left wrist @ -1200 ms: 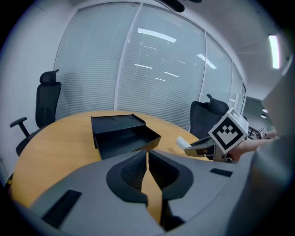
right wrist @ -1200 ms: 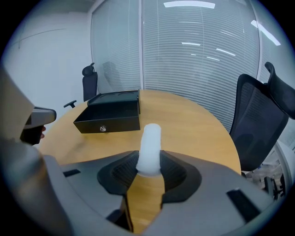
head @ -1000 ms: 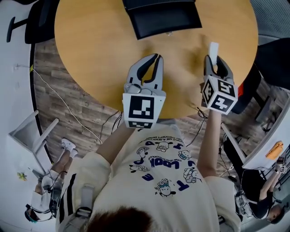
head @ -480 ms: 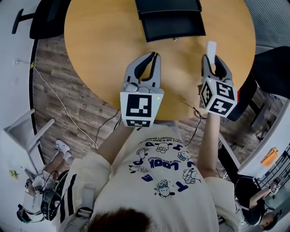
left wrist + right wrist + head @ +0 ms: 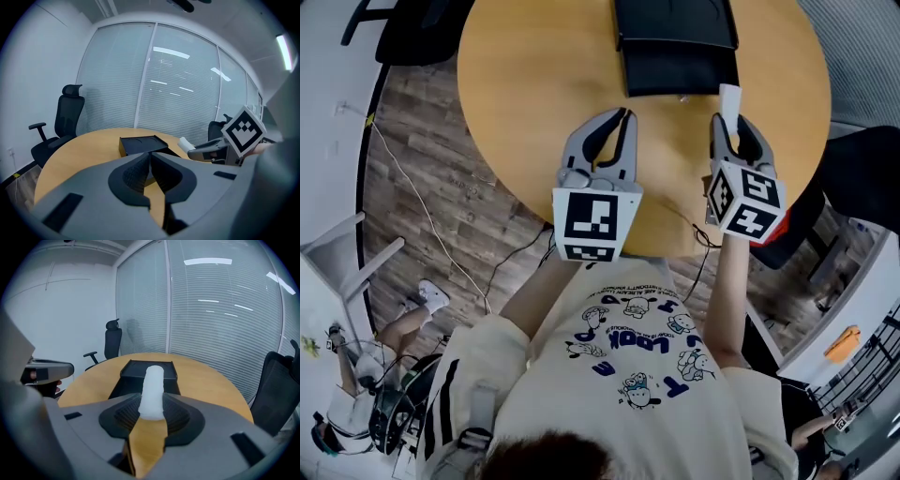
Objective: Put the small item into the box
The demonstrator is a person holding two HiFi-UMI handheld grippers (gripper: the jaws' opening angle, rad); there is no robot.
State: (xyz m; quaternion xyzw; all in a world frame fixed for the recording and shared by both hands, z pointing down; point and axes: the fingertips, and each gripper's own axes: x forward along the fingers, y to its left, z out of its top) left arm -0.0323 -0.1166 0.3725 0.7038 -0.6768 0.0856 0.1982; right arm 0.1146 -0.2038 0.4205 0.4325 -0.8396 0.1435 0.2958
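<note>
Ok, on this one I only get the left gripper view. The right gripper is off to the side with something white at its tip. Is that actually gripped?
Observer: Yes. In the right gripper view the right gripper has its jaws closed on the near end of a white cylinder, which sticks out ahead.
Operator: Is it over the box?
Observer: Barely. In the head view its tip reaches only the near right corner of the black box.
</note>
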